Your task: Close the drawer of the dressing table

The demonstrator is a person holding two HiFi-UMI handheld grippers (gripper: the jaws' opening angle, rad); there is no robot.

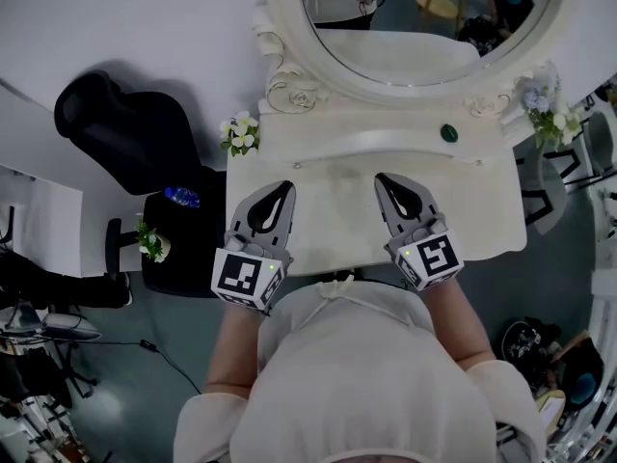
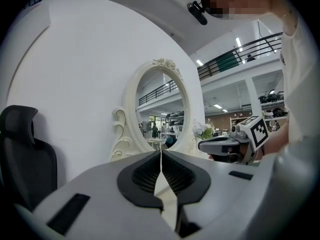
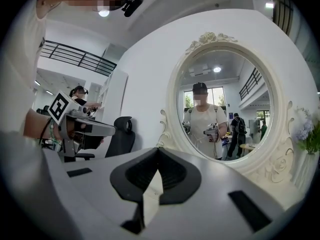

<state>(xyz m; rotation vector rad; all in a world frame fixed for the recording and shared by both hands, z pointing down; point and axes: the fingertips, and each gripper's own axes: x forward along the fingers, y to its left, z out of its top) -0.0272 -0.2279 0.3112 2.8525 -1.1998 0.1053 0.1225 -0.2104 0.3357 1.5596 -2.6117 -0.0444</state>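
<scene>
Dressing table (image 1: 482, 210), green object (image 1: 449, 133) on top, left gripper (image 1: 287, 186), right gripper (image 1: 379, 177), jaws together

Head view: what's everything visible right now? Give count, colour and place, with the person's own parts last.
dressing table: one, cream-white, centre, against the wall
mirror: one, oval, ornate cream frame, at the table's back
green object: one, dark green, raised shelf, right of centre
white flowers: one bunch, table's back left corner
pale flowers: one bunch, bluish-white, back right corner
office chair: one, black, left of the table
side stand: one, black, between chair and table
blue object: one, on the stand
small flowers: one bunch, white, stand's left edge
left gripper: grey, shut, empty, over the tabletop
right gripper: grey, shut, empty, over the tabletop
person's top: white, bottom centre
</scene>
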